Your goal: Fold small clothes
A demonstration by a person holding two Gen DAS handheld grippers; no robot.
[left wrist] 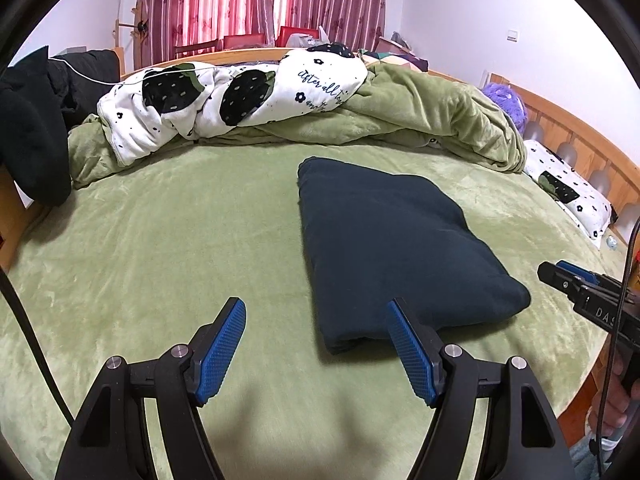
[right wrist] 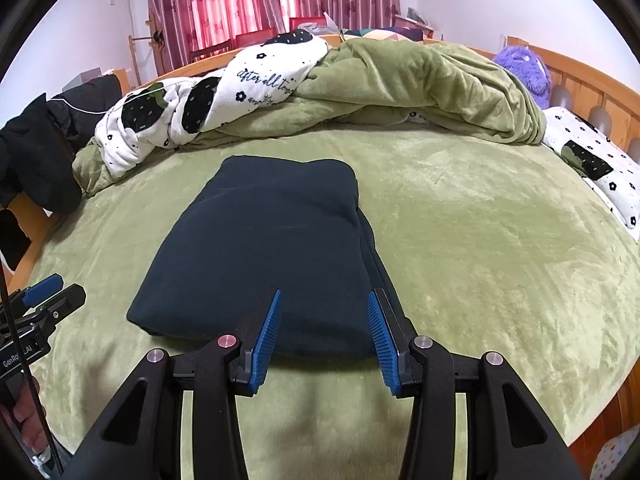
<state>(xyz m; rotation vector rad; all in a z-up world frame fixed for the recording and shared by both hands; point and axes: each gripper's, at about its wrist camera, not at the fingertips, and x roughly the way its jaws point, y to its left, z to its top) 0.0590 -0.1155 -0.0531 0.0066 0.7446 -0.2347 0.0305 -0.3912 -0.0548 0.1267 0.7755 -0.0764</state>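
A dark navy garment lies folded into a thick rectangle on the green bed cover. My left gripper hangs open above the cover, just left of the garment's near end, with nothing between its blue pads. In the right wrist view the same garment lies straight ahead. My right gripper hovers over its near edge with its jaws apart and not pressing the cloth. Each gripper shows at the edge of the other's view: the right gripper and the left gripper.
A crumpled green quilt and a white blanket with black strawberries are heaped along the far side. Dark clothing hangs at the left edge. A wooden headboard, a pillow and a purple plush toy are on the right.
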